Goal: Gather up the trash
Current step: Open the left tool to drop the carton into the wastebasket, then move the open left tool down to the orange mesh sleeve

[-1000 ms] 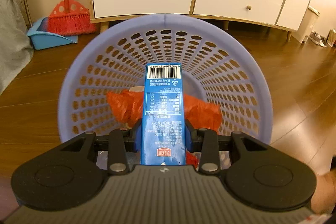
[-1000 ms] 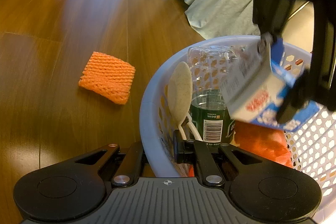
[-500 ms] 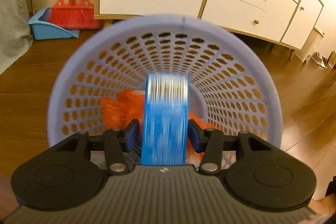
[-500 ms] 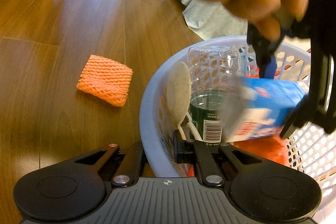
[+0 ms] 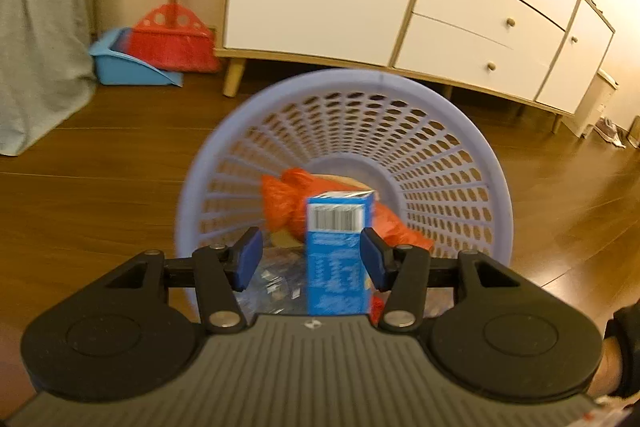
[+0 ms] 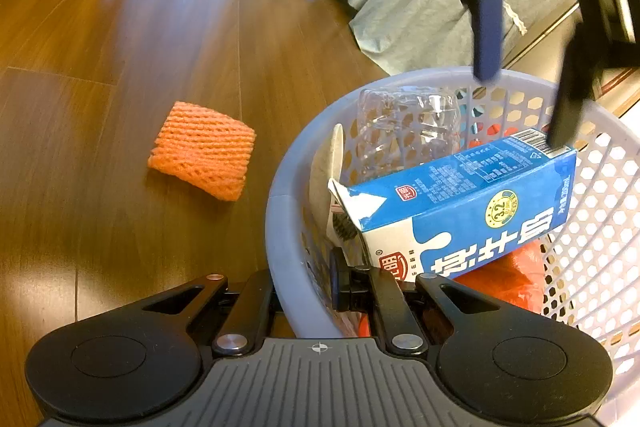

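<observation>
Blue milk carton (image 6: 460, 211) lies inside the lavender basket (image 6: 288, 251), on the orange bag (image 5: 286, 201). Left claw (image 5: 311, 258) is spread wide above it, letting go. Right claw (image 6: 306, 289) pinches the basket wall, steadying it. Orange foam net (image 6: 202, 149) waits on the floor.

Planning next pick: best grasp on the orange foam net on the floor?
Come straight down on the orange foam net, fingers across its shorter span. It lies flat on the wood floor, clear of the basket, so no edge is raised; soft mesh should pinch up.
</observation>
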`<state>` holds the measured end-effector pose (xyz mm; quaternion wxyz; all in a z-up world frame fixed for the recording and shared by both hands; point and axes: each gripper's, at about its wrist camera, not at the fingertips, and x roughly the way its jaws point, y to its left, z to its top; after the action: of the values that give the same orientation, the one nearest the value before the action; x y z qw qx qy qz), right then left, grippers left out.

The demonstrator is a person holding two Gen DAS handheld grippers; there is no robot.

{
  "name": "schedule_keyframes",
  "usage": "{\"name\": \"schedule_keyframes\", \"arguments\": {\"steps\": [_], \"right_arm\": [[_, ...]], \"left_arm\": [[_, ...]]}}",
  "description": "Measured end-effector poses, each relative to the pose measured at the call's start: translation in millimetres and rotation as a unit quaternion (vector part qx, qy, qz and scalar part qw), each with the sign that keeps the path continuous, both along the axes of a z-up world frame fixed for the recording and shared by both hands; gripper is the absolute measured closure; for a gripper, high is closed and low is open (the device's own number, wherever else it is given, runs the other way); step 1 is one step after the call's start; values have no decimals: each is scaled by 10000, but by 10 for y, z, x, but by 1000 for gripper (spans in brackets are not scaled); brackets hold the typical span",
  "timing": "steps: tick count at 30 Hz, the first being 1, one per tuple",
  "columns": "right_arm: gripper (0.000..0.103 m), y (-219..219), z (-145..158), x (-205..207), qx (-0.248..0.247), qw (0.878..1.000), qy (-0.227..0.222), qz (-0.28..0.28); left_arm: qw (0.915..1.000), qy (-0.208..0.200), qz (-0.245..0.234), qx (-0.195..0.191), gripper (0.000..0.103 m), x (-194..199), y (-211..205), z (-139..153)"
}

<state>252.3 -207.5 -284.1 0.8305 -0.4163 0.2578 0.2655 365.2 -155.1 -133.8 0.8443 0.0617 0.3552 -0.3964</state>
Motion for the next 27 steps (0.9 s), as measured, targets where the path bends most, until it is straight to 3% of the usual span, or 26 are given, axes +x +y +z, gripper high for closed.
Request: {"name": "schedule_keyframes", "arguments": {"steps": [6, 11, 18, 27], "right_arm": [[98, -22, 17, -10, 48, 10000, -4, -45], [98, -31, 17, -13, 19, 10000, -19, -43], [98, -16, -42, 65, -54, 9999, -41, -76], [98, -50, -84, 140, -163, 9998, -78, -130]], "left_arm": [[9981, -251, 498, 271, 51, -177, 610, -74], [9938, -125, 746, 810, 42, -330, 998, -460], [9898, 152, 975, 1027, 37, -459, 1194, -1045], [9880, 307, 922, 1199, 37, -352, 1036, -1535]]}}
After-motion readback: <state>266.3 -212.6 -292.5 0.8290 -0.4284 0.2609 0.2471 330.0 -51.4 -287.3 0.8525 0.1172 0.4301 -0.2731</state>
